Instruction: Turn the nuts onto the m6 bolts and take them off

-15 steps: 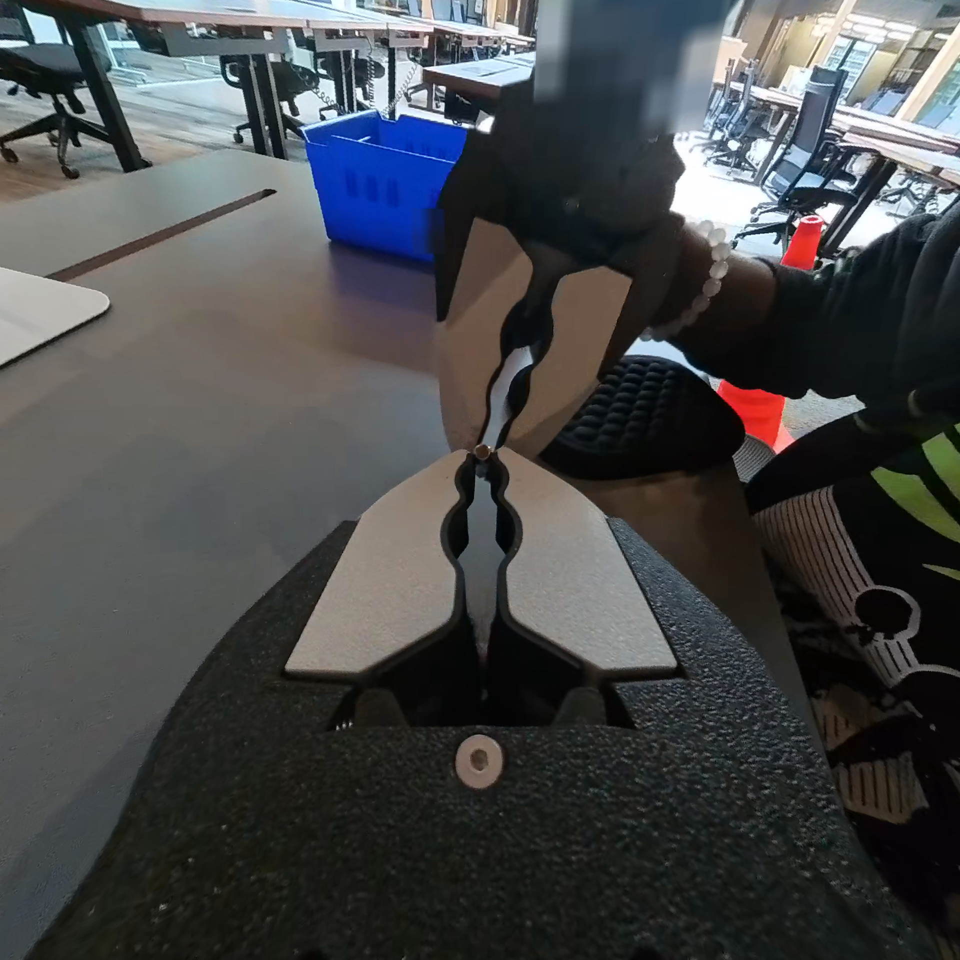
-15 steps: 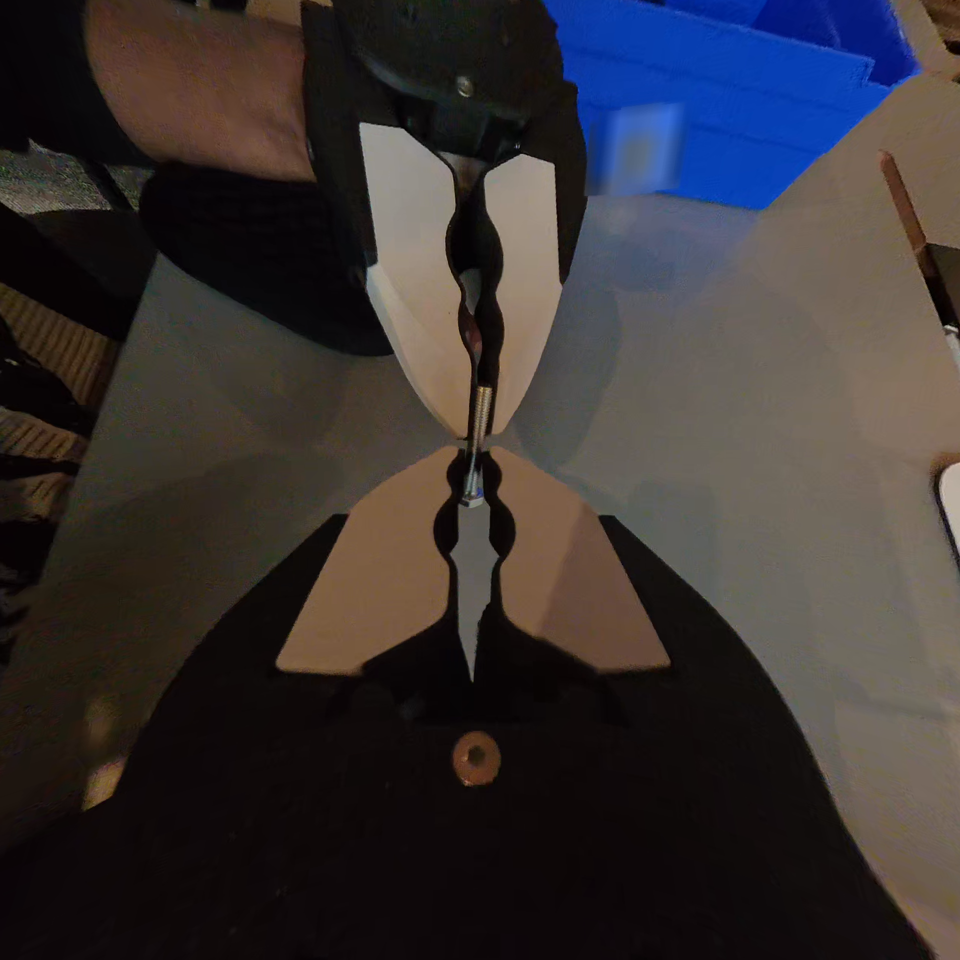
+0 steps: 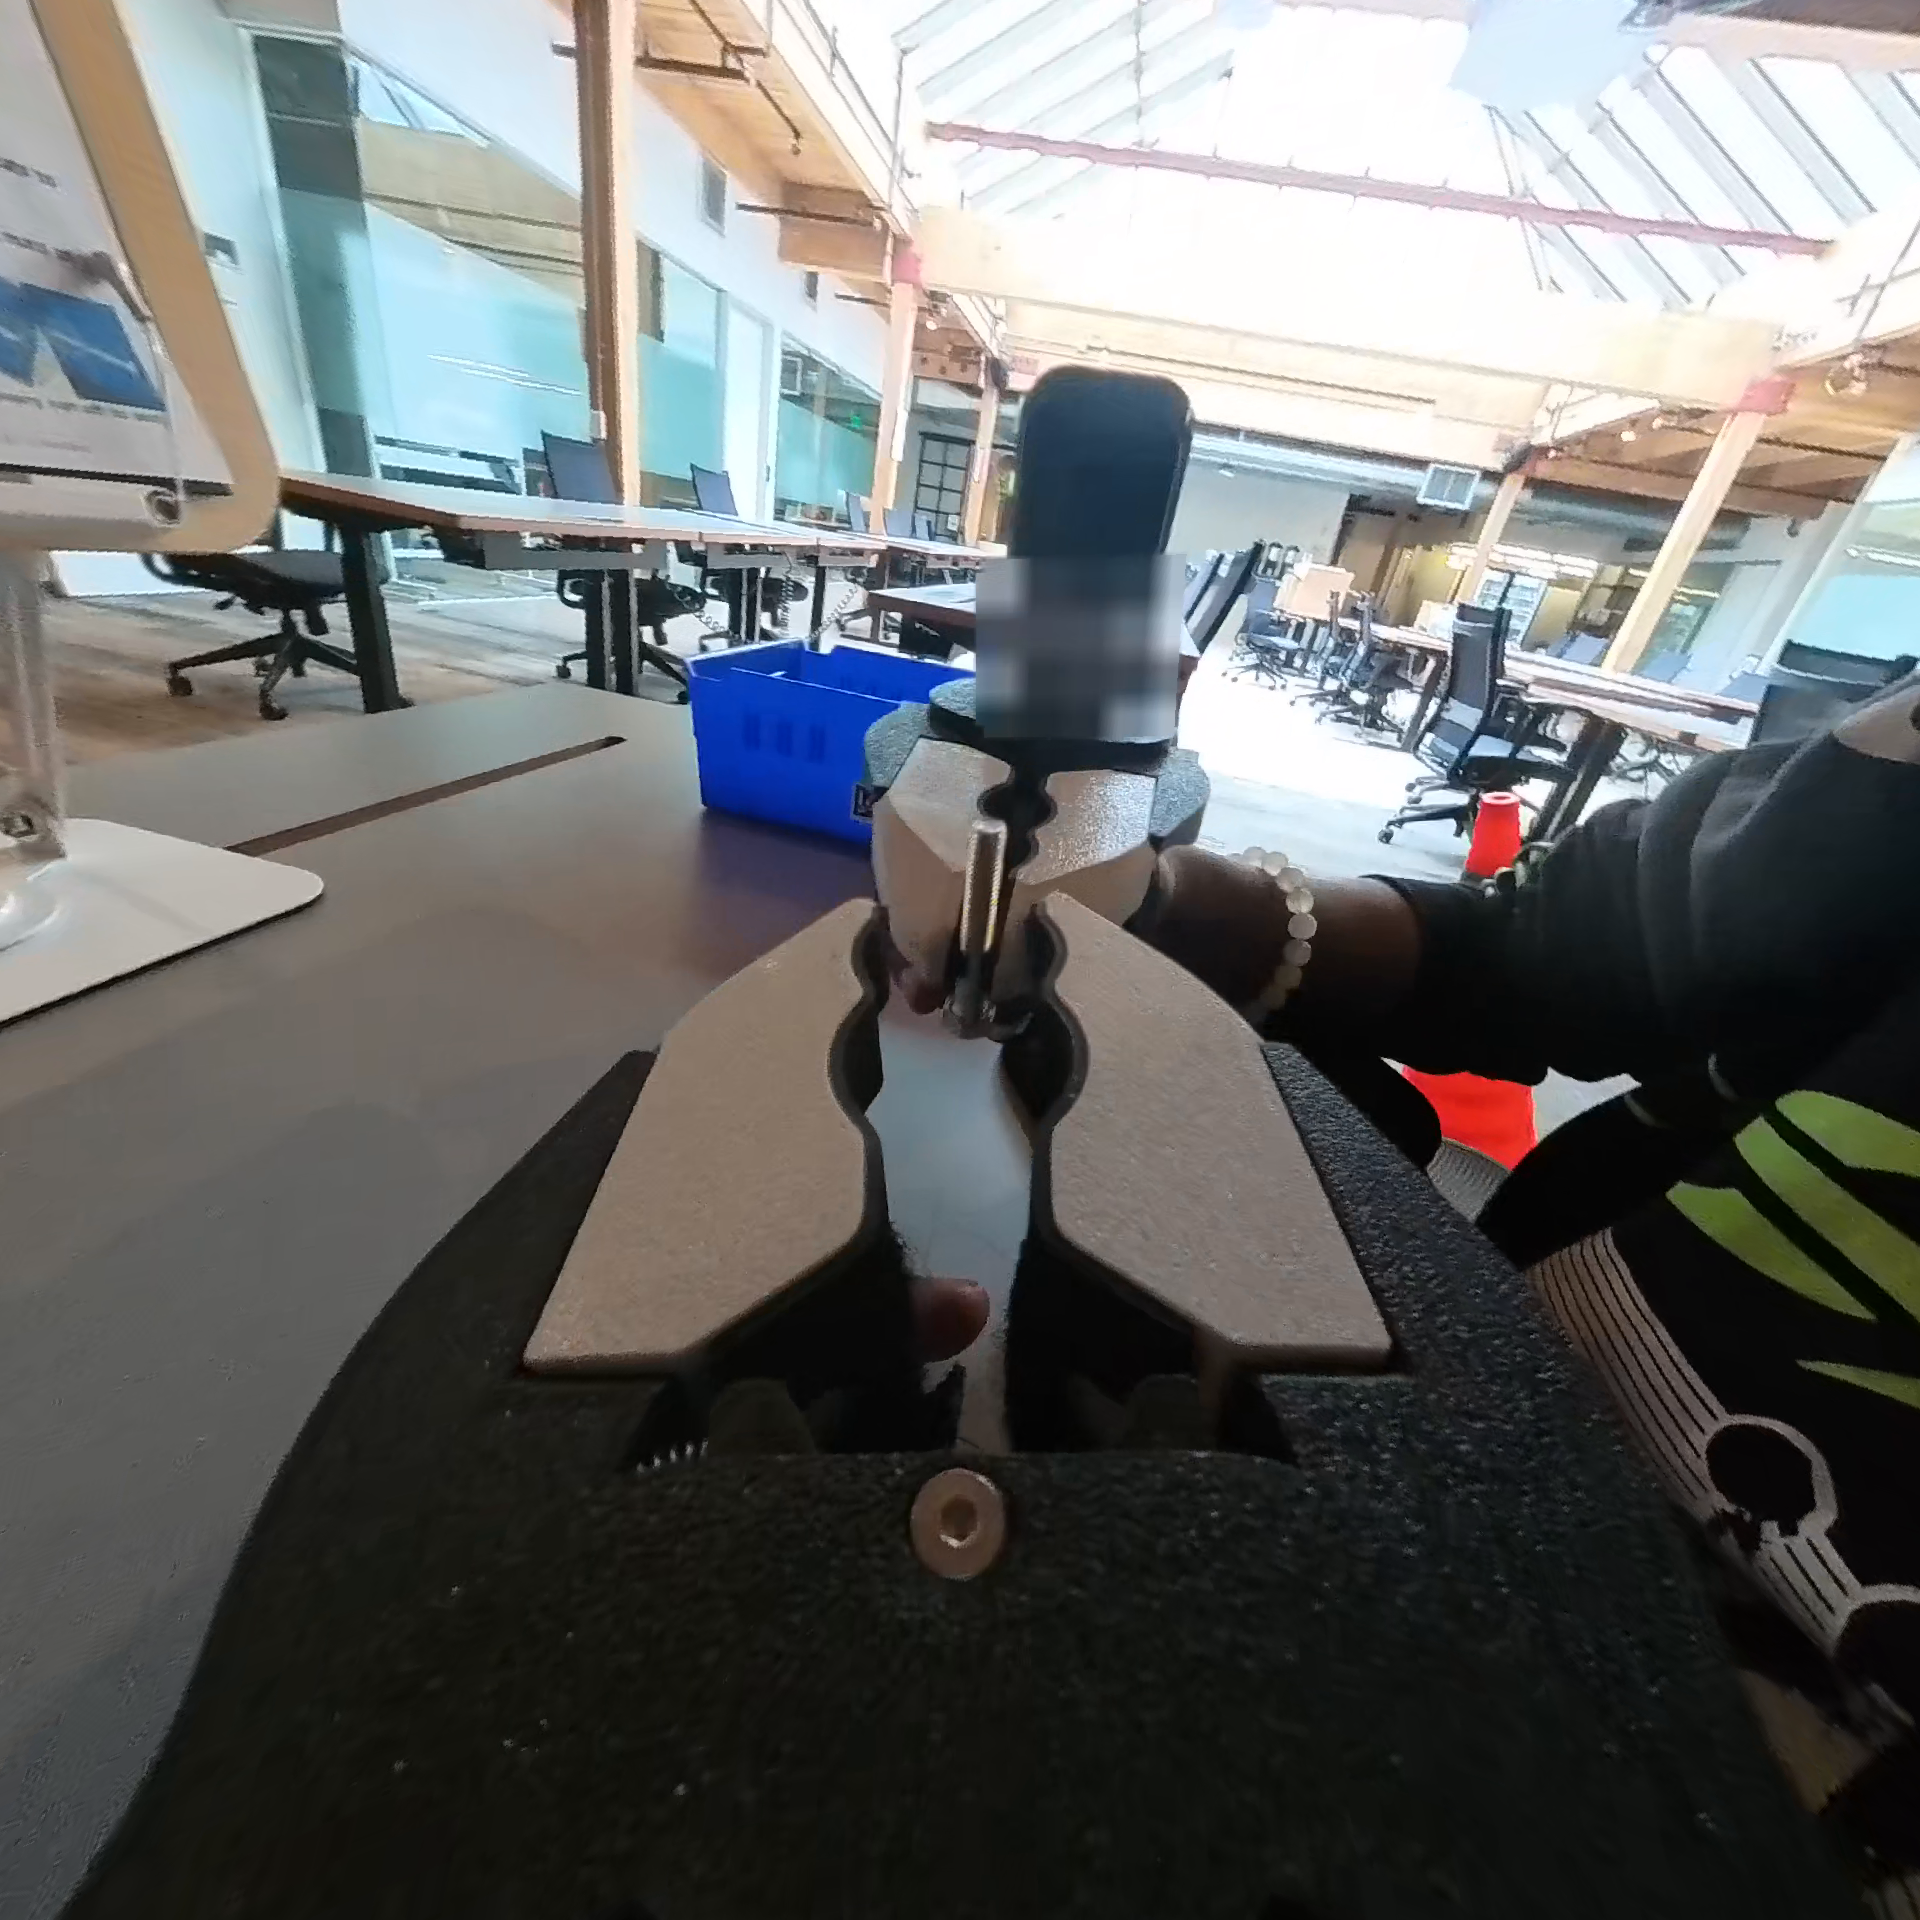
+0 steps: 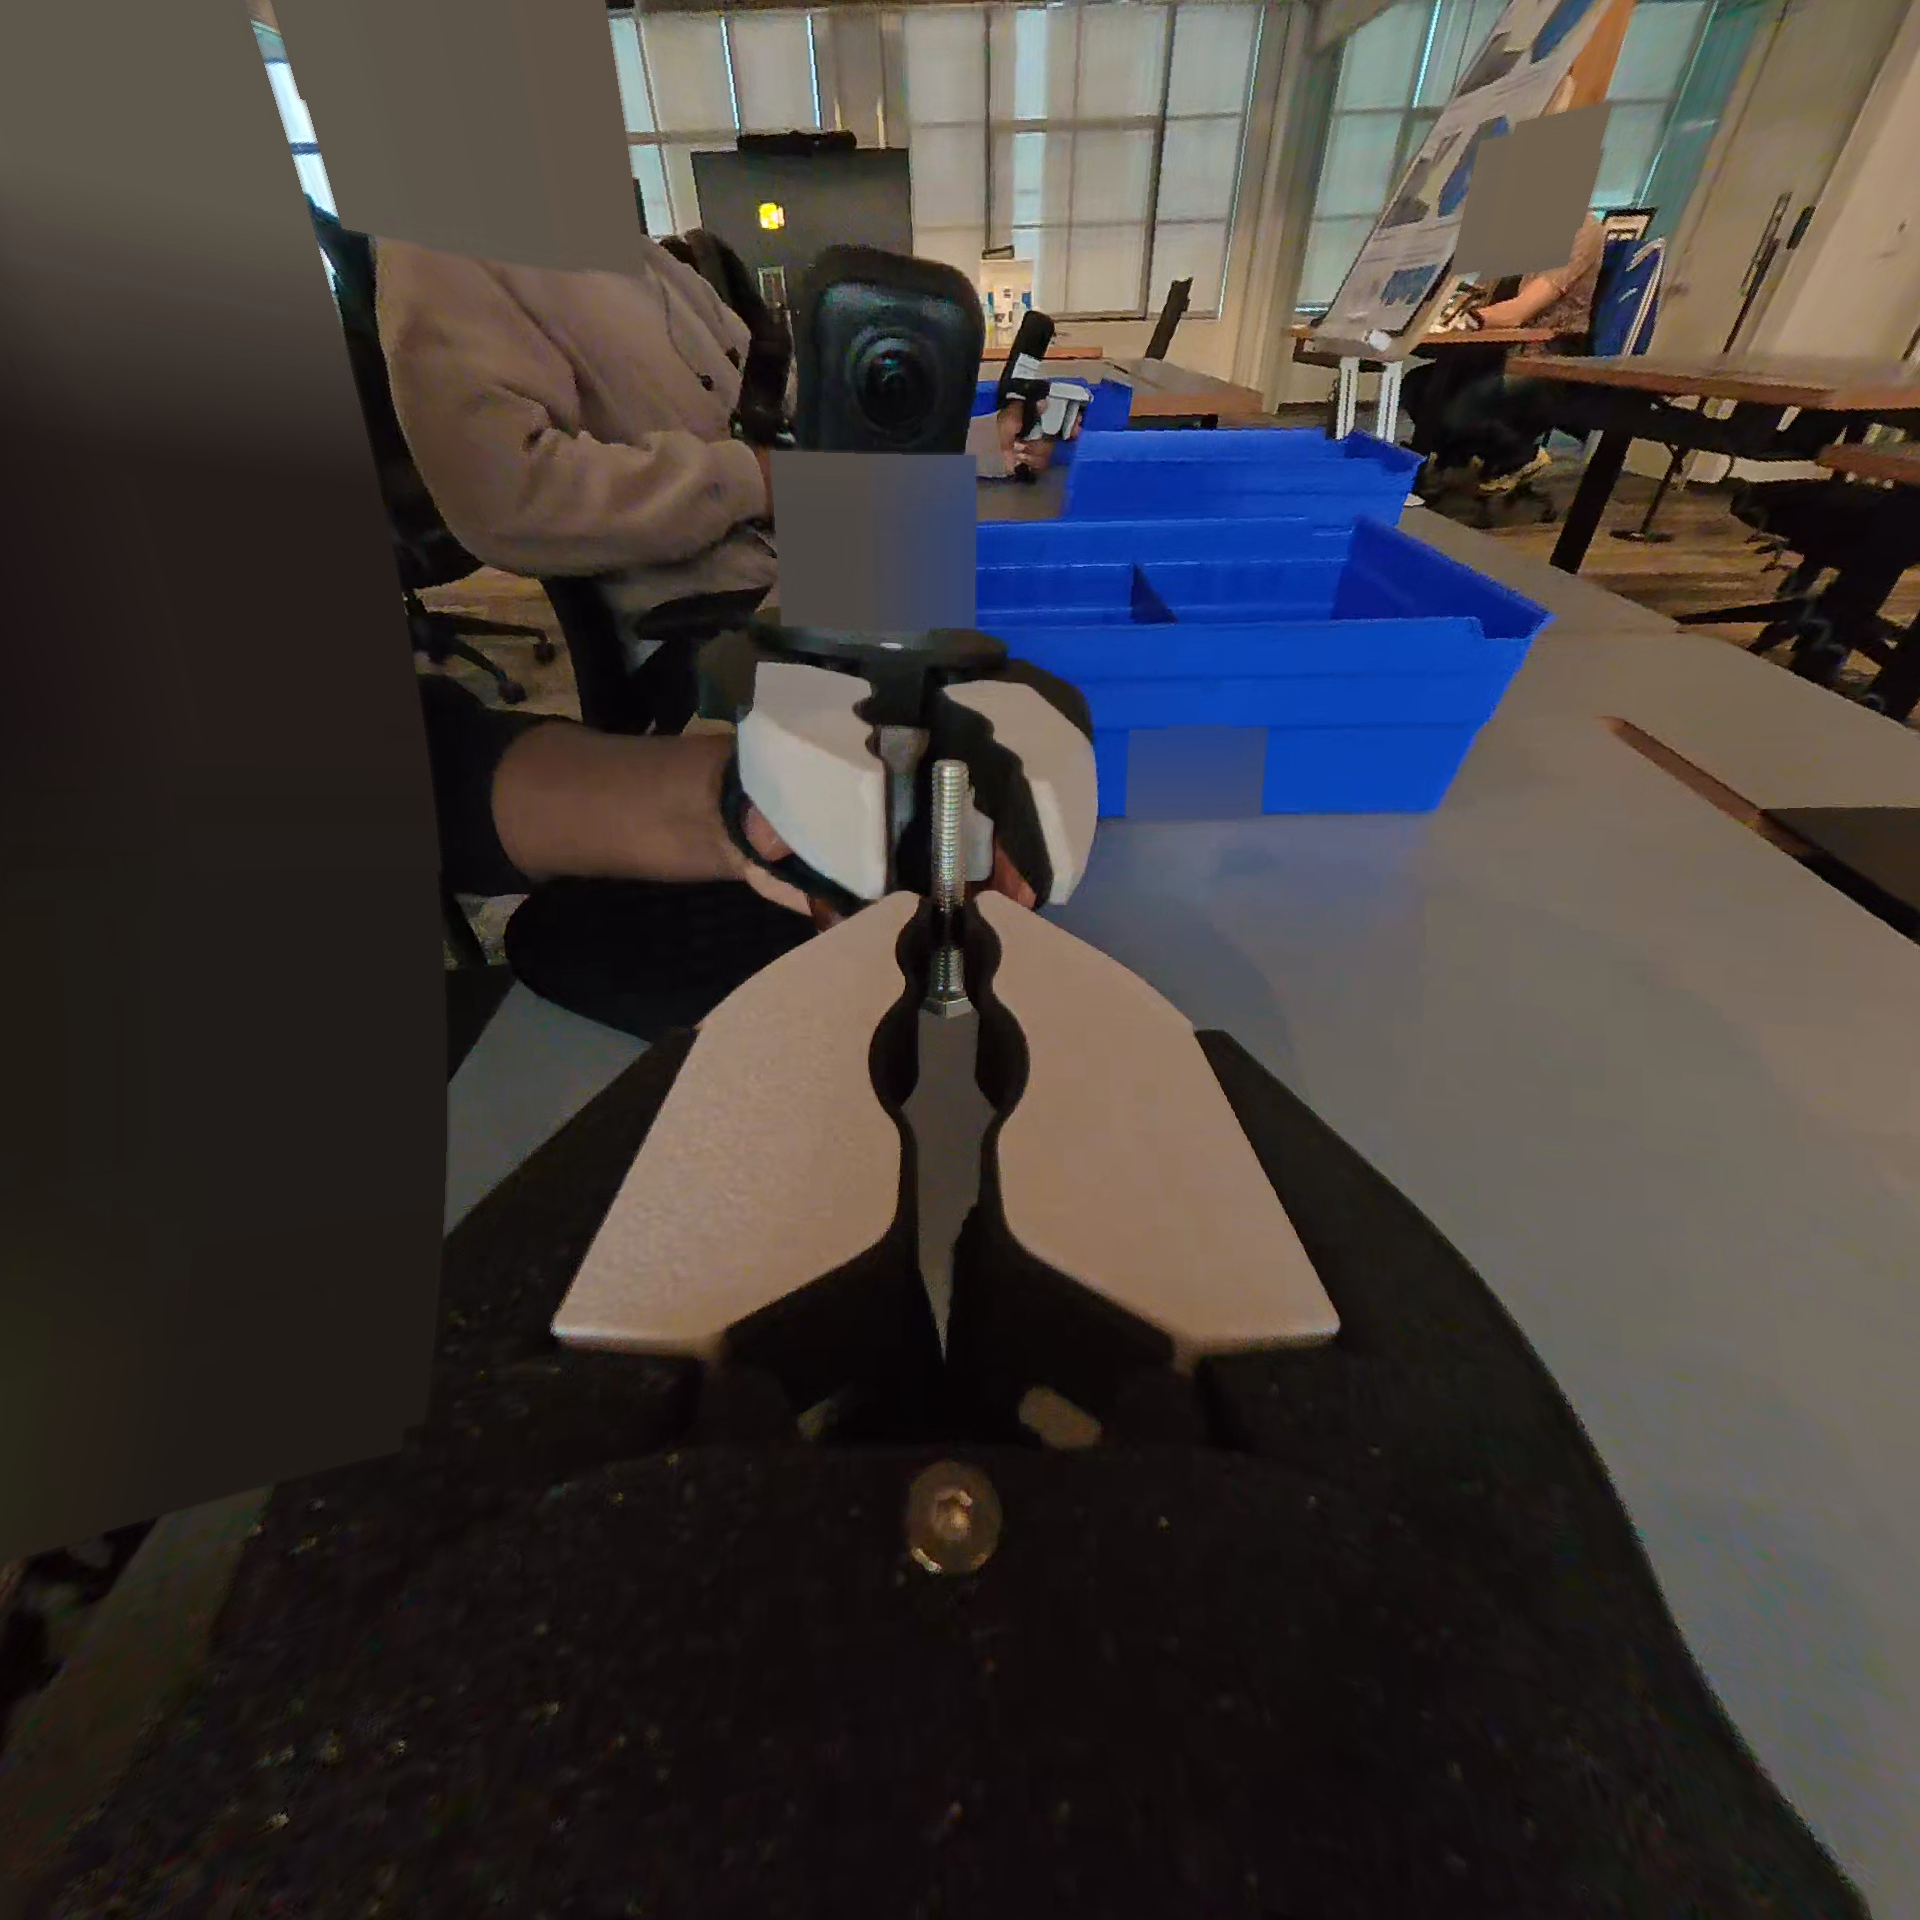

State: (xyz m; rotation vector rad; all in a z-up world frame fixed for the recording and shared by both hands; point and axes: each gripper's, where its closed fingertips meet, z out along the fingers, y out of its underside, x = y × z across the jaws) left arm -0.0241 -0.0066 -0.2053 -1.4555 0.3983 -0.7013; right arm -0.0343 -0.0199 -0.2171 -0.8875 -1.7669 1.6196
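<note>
Found open at the left gripper point(image 3: 961, 925): jaws spread, nothing pressed between them. Half a second earlier, recorded as pinched shut on the threaded tip of the m6 bolt point(image 4: 948, 831); since let go. Found closed at the right gripper point(image 4: 945, 909): clamped on the lower shank, just above a hex piece point(image 4: 945, 1003). Cannot tell whether bolt head or nut. Bolt located on the near side of the blue bin point(image 4: 1247, 675), upright, raised off the grey table point(image 4: 1558, 1039) in front of that bin, threaded end free and pointing up. No separate nut seen on the upper threads or anywhere around the bin. Judged as a regrip between turns or the end of one unthreading pass; sole support now from the right-hand clamp. Slip risk if loosened.
</note>
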